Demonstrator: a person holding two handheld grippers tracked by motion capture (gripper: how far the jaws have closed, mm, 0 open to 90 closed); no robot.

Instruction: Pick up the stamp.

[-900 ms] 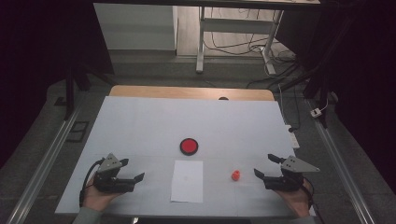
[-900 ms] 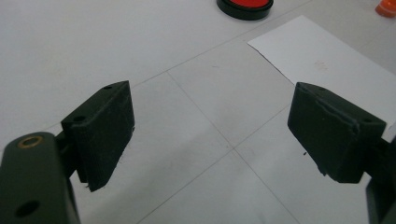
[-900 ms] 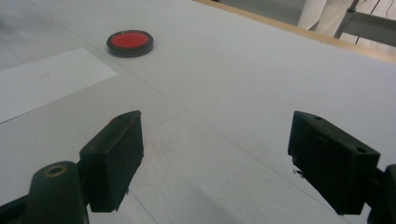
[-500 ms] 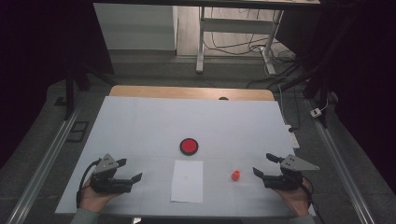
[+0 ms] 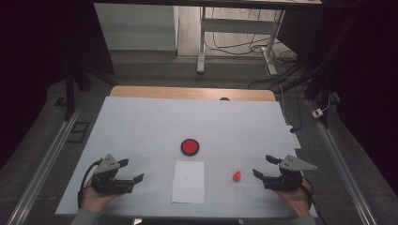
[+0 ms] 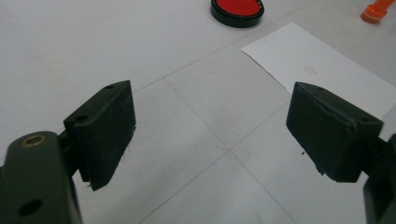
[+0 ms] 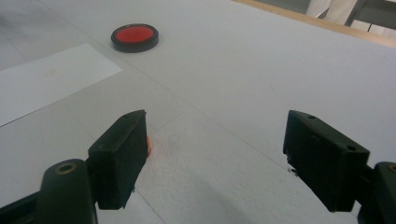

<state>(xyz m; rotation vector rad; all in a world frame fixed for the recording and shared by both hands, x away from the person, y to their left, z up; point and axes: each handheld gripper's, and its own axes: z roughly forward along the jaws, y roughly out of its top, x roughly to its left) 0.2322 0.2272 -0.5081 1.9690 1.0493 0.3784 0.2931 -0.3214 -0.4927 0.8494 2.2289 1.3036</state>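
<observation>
No text, label, brand, number or sign can be read on anything here.

1. A sheet of paper (image 5: 188, 181) lies near the table's (image 5: 141, 126) front edge.
2. A round dish (image 5: 190, 146) sits just behind it.
3. A small cap (image 5: 237, 176) lies right of the paper.

- In the right gripper view, the small orange piece (image 7: 148, 145) sat almost wholly behind the left jaw; a sliver showed at its edge.
- In the left gripper view, the same piece (image 6: 377, 10) was cut by the top right corner of the frame.
- There too, the white paper (image 6: 317, 65) ran behind the right jaw and off the right edge.
- In the high view, both forearms were cut by the bottom edge.
</observation>
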